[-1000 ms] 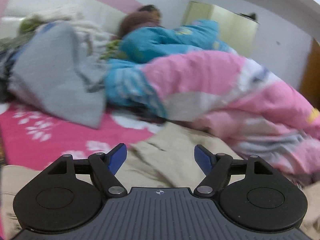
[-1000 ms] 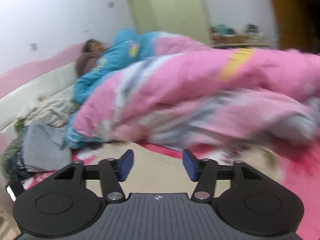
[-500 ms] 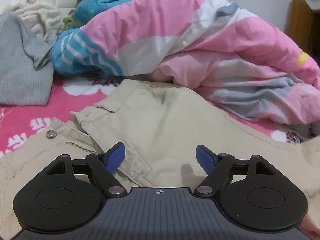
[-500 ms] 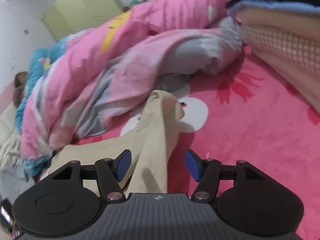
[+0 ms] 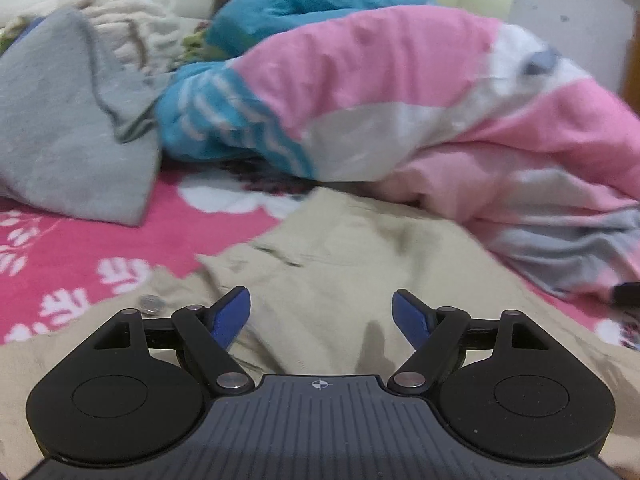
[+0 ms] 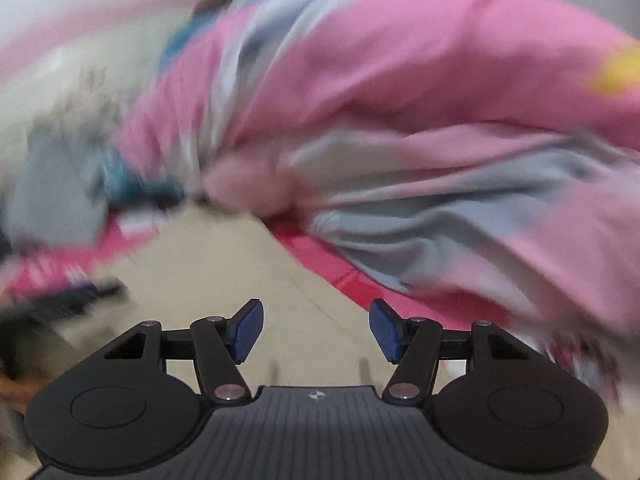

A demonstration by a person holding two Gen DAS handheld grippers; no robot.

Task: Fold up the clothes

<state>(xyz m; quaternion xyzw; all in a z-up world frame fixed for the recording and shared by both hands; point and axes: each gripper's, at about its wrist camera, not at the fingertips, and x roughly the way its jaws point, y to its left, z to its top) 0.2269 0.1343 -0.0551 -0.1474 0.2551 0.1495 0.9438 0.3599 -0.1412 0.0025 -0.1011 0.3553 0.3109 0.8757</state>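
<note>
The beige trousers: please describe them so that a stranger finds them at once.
On the pink flowered bedspread, before the heaped pink quilt, the beige trousers lie flat. Only they are beige, with a metal button; the neighbouring garment is grey.

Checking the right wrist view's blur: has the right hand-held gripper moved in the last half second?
Yes. The right hand-held gripper swung left, away from the beige trousers' leg end, toward the grey garment.

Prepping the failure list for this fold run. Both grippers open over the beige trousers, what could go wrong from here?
1. The pink quilt lies against the beige trousers; the right gripper might snag it.
2. The right wrist view is heavily blurred, so a grasp point there is hard to judge.
3. The left gripper hovers near the metal button; pinching there may bunch the waistband.
</note>
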